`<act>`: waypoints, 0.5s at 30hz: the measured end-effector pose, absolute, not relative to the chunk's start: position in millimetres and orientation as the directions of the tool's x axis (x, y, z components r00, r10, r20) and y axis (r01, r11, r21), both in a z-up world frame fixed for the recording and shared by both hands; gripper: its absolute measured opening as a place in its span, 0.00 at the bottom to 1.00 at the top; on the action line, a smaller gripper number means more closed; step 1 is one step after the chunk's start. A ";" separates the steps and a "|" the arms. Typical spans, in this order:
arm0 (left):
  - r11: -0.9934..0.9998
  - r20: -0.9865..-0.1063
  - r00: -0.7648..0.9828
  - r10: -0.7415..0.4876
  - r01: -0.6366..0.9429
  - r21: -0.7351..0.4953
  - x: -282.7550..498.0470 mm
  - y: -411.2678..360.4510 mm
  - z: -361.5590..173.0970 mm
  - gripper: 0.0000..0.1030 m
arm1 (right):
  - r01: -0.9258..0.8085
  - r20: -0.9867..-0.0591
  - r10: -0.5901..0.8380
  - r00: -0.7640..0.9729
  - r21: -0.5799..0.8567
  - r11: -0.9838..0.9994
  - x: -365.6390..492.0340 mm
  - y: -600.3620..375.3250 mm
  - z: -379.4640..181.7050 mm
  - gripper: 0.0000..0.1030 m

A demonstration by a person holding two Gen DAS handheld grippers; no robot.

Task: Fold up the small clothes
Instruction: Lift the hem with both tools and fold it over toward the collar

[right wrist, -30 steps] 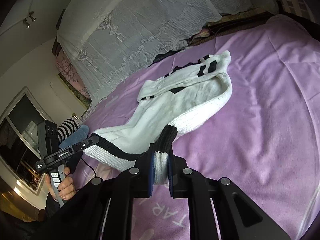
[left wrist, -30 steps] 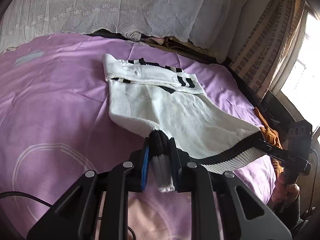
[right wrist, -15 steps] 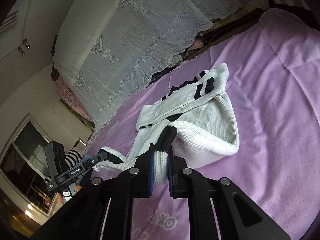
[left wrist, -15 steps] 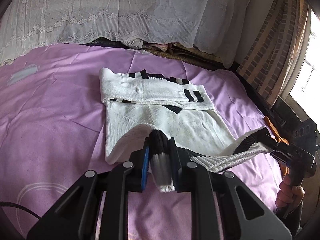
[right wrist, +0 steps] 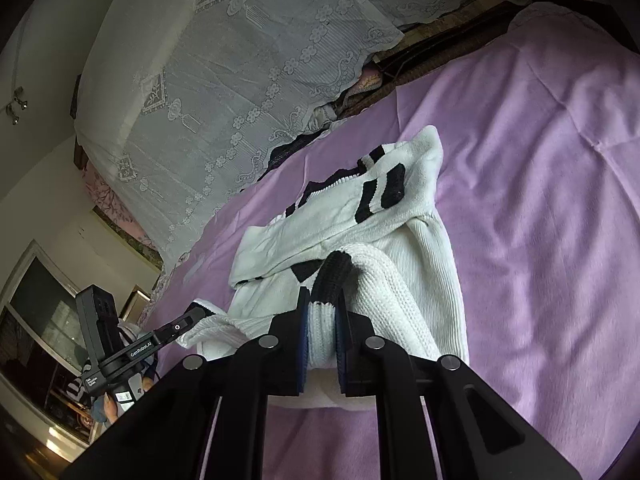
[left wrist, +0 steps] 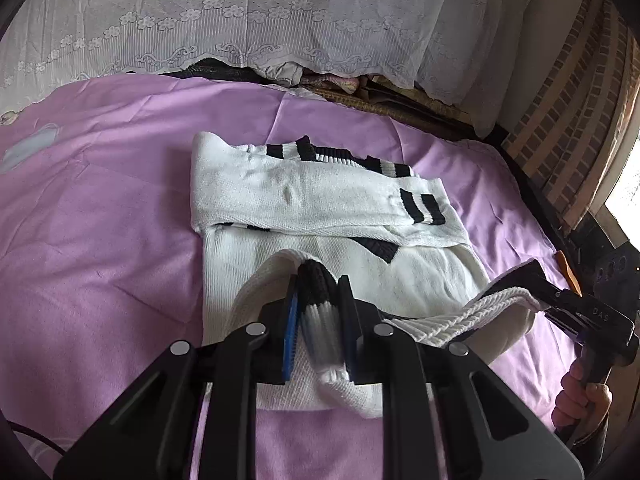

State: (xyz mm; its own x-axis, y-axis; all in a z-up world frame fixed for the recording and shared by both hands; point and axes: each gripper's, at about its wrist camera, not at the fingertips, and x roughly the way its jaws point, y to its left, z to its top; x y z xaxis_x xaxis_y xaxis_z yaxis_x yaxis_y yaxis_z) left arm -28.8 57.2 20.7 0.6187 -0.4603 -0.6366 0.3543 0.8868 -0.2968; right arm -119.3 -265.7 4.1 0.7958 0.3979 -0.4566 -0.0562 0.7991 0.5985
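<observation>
1. Two handheld grippers each clamp a corner of the ribbed hem of one white knit sweater (left wrist: 320, 264) with black stripes, which lies on a purple bedspread (left wrist: 100, 208).
2. Left gripper (left wrist: 318, 320): its fingers are pressed together on a bunch of the black-and-white hem band, with the fabric sticking out between the blue pads (left wrist: 291, 332).
3. Right gripper (right wrist: 322, 332): its fingers are likewise squeezed onto a bunch of the hem, black rib at the tips and white rib between the pads.
4. In the left wrist view the right gripper (left wrist: 536, 284) shows to the right of the sweater, its tips nipping the hem corner, with the person's hand (left wrist: 580, 400) on the handle below it.
5. In the right wrist view the left gripper (right wrist: 198, 314) shows to the left of the sweater, gripping the other hem corner.
6. Both held hem corners are raised above the sweater's body, and the band sags between them.
7. Across the far part of the sweater, a sleeve (left wrist: 312, 196) with black cuff stripes lies folded over the chest.
8. Beyond the sweater, a white lace cover (left wrist: 240, 20) hangs at the far edge of the bedspread.
</observation>
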 end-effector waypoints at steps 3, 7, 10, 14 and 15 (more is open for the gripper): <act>0.897 -0.638 0.631 -0.442 0.326 -0.299 -10.6 56.9 19.2 0.17 | -0.047 -0.457 0.391 0.799 0.601 0.798 -97.1 -267.1 6.2 0.11; 0.906 -0.637 0.644 -0.423 0.292 -0.306 15.2 54.1 18.5 0.17 | -0.031 -0.460 0.370 0.807 0.592 0.805 -65.7 -267.6 10.3 0.11; 0.911 -0.626 0.663 -0.410 0.266 -0.315 32.5 54.3 20.8 0.17 | -0.021 -0.462 0.361 0.810 0.593 0.805 -42.5 -268.9 11.8 0.11; 0.898 -0.608 0.670 -0.426 0.232 -0.374 57.1 56.3 21.8 0.17 | 0.003 -0.474 0.353 0.807 0.601 0.800 -11.2 -271.3 6.4 0.11; 0.898 -0.605 0.675 -0.423 0.223 -0.380 62.2 56.2 21.9 0.16 | 0.009 -0.476 0.353 0.806 0.606 0.796 -3.8 -272.2 5.0 0.11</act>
